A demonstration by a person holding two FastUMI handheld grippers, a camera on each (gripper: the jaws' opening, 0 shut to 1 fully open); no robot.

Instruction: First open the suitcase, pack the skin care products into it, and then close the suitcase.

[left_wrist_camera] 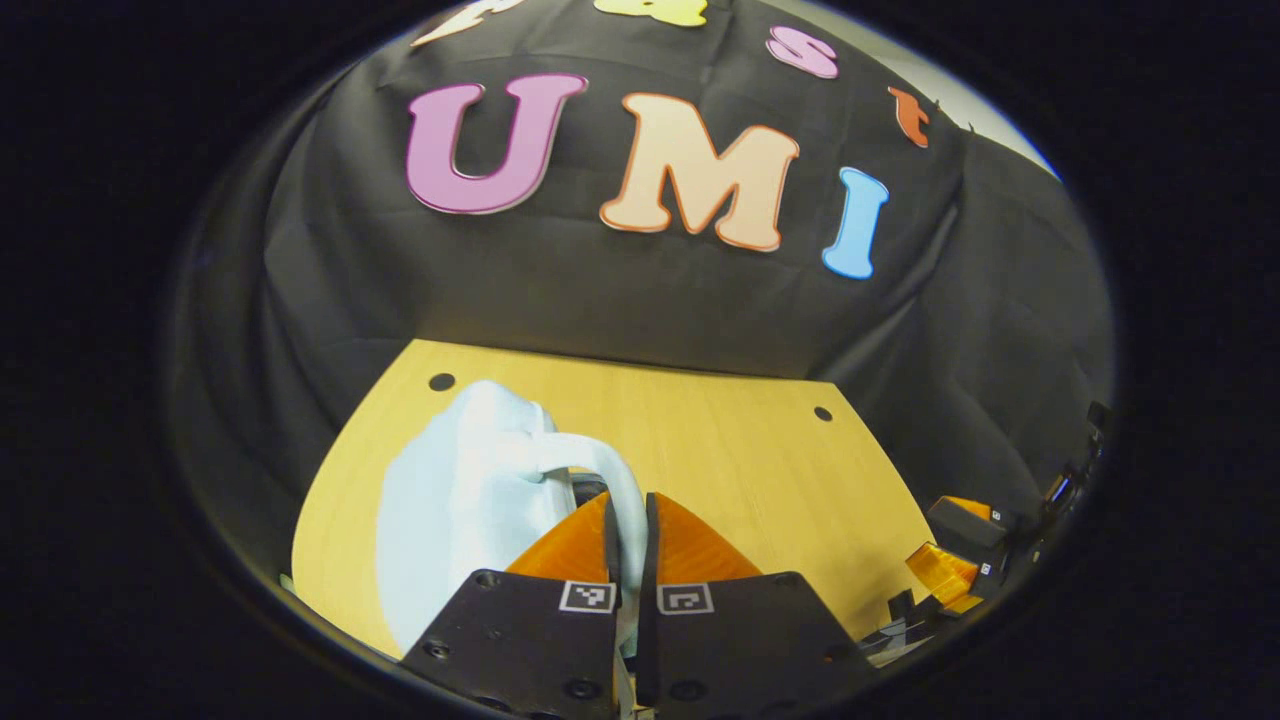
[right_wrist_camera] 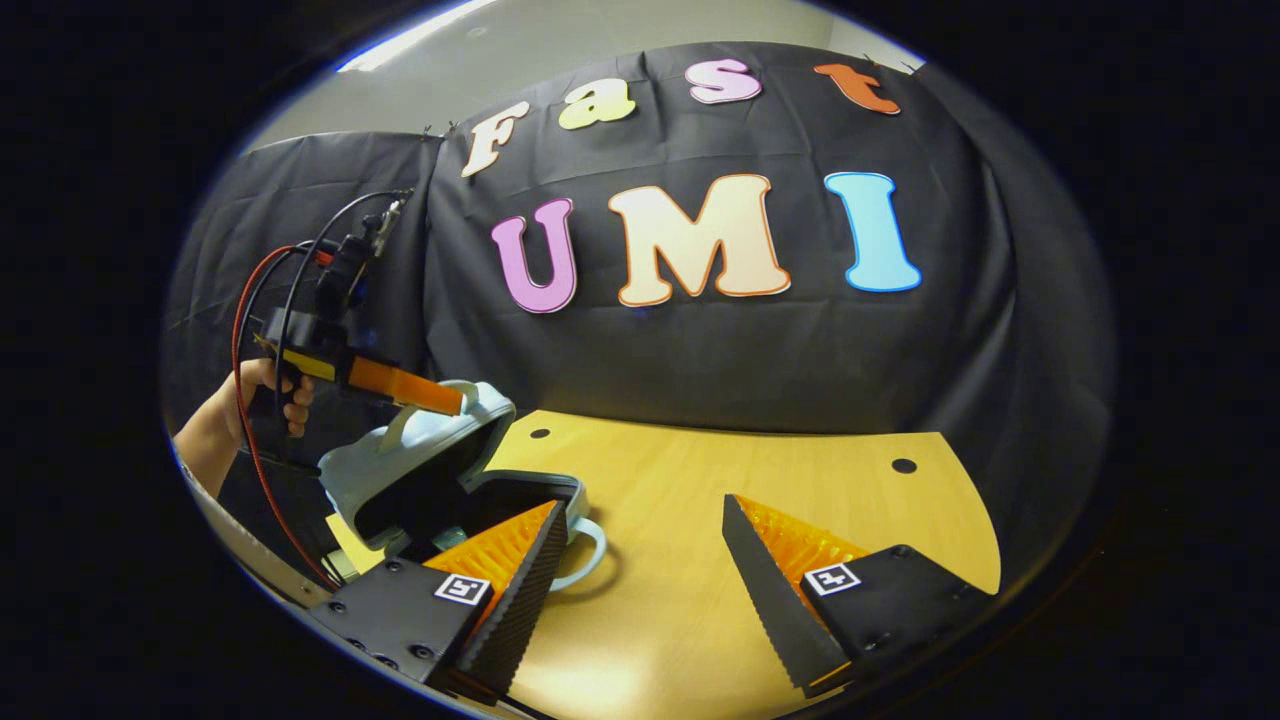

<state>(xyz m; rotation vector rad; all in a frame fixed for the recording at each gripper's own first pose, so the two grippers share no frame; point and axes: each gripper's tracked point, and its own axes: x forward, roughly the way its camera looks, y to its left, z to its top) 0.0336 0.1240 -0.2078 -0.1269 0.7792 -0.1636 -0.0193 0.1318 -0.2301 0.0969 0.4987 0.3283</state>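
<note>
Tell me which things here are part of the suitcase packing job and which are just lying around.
Job:
suitcase, half open
lid handle, pinched by the left gripper
right gripper, open above the table

Lying about:
wooden table
black cloth wall

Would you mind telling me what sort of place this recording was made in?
It looks like a small recording booth, not a home: black cloth wall draped behind a wooden table, with a pale blue suitcase on it and a cabled handheld left claw at its handle.

left hand-held gripper (left_wrist_camera: 632,525) clamped on suitcase (left_wrist_camera: 455,500) handle (left_wrist_camera: 610,470), over table (left_wrist_camera: 740,450).
</note>
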